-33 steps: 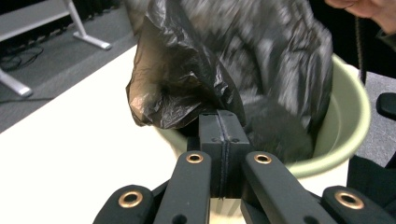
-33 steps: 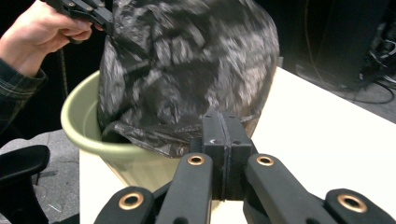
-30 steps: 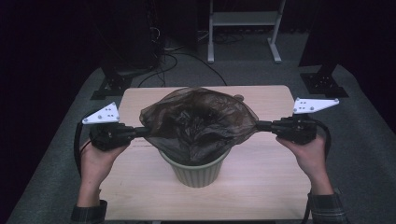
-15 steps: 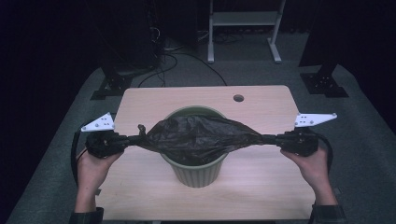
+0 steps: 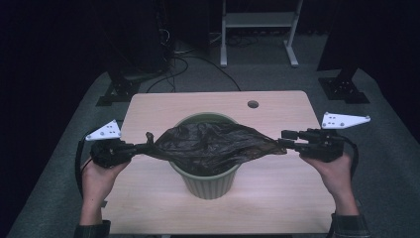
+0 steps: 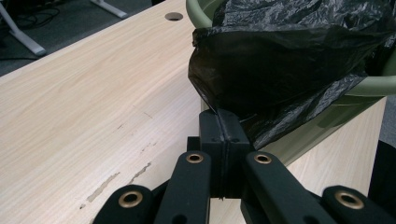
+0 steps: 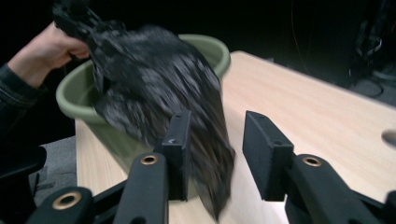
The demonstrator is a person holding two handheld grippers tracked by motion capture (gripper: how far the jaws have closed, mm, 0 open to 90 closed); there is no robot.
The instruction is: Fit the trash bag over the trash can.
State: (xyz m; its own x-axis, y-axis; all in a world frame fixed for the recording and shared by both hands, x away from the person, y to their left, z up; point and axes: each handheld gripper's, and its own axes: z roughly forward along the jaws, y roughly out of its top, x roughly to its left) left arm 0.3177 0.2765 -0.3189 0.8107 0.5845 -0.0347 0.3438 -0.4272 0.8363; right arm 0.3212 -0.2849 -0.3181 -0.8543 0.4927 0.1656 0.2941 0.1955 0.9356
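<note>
Bin stands on table, about mid-width, nearer the person's edge than the far edge. Bag lies across the bin's mouth, stretched left to right, sagging into the opening. Left gripper at the bag's left end, left of the bin; right gripper at the bag's right end, right of the bin. Hole in the tabletop behind the bin, slightly to its right. Frame on the floor beyond the table's far edge.
</note>
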